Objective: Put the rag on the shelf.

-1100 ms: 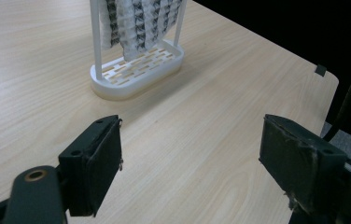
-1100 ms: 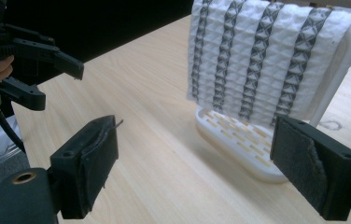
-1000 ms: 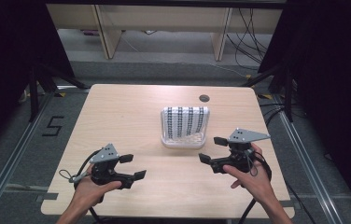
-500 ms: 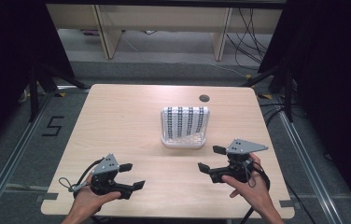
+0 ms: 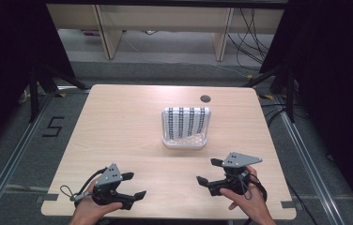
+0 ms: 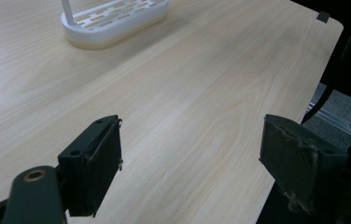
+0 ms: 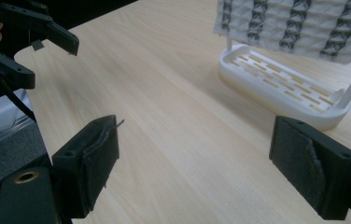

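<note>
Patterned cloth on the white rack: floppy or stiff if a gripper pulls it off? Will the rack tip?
The cloth hangs draped over the rack's rails with a ragged lower edge, so it probably goes limp and sags when lifted. The white rack looks like thin slotted plastic, likely light, so a sideways pull may drag or tip it. Both grippers are open and well short of it.

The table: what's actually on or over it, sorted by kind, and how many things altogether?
White slotted racks: 1, the rack at the table's middle.
Patterned cloths: 1, the white cloth with dark stripes hanging on that rack.
Hand-held grippers: 2, the left gripper and the right gripper, both open and empty.
Total: 4.
</note>
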`<state>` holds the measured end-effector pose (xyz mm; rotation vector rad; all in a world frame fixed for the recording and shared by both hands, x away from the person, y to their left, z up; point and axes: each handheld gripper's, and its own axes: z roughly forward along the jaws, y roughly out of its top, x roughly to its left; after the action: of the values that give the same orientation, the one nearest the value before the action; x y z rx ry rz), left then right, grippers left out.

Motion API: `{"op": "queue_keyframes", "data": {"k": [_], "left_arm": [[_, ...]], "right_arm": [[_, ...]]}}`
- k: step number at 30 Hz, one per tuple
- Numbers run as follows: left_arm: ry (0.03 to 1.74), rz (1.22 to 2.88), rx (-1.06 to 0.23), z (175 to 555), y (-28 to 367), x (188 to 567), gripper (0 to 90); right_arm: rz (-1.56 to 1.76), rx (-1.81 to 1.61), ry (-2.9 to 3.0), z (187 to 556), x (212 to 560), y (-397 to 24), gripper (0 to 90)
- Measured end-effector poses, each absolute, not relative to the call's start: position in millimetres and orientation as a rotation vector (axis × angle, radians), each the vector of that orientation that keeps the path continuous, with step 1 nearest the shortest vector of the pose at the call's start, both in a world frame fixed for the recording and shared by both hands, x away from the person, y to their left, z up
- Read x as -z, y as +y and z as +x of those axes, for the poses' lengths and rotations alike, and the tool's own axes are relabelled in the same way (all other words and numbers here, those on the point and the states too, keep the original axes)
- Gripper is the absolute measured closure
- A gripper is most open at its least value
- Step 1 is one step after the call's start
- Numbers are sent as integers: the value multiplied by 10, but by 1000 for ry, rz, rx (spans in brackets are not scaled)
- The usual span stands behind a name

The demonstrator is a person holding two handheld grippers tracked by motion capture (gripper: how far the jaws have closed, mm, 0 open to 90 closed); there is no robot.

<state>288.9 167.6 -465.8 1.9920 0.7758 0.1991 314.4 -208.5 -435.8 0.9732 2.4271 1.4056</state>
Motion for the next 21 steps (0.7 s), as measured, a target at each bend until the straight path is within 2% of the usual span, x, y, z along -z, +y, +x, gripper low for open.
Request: {"op": "queue_keyframes", "data": {"k": [21], "left_arm": [[777, 2085, -224, 2738, 1608, 4991, 202]], "right_arm": [[922, -1260, 2534, 2949, 4768, -2042, 173]]}}
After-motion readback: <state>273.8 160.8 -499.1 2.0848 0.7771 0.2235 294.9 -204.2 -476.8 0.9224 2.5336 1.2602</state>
